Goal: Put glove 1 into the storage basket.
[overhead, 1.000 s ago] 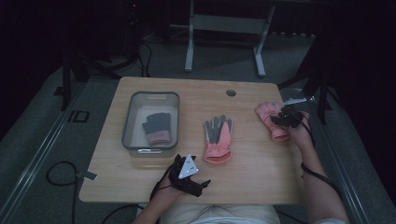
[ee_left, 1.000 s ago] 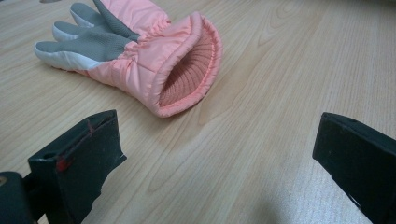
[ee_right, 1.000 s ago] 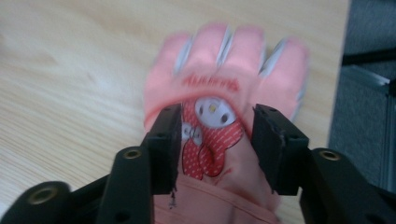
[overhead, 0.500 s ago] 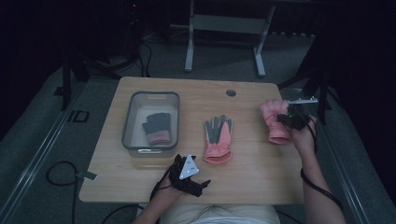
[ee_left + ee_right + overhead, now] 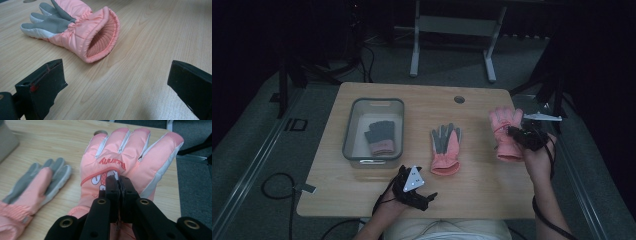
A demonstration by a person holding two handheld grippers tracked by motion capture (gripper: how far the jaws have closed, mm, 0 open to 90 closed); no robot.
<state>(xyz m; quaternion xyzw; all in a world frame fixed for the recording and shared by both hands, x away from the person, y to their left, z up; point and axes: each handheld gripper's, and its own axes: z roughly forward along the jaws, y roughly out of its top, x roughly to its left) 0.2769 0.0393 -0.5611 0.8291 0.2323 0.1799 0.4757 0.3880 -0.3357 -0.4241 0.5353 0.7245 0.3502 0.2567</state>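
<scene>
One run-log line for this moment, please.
right tongs: shut on pink glove, lifting | left tongs: open, idle | second glove: on table

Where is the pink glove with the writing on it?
In the high view the pink glove is at the table's right edge, pinched in the right claw, right of the grey-palmed glove.

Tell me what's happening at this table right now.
A person is sorting gloves. The right hand-held gripper has pinched the back of a pink glove at the table's right edge. A second pink glove lies palm-up mid-table, and a dark glove sits in the grey bin. The left hand-held gripper rests open near the front edge.
</scene>
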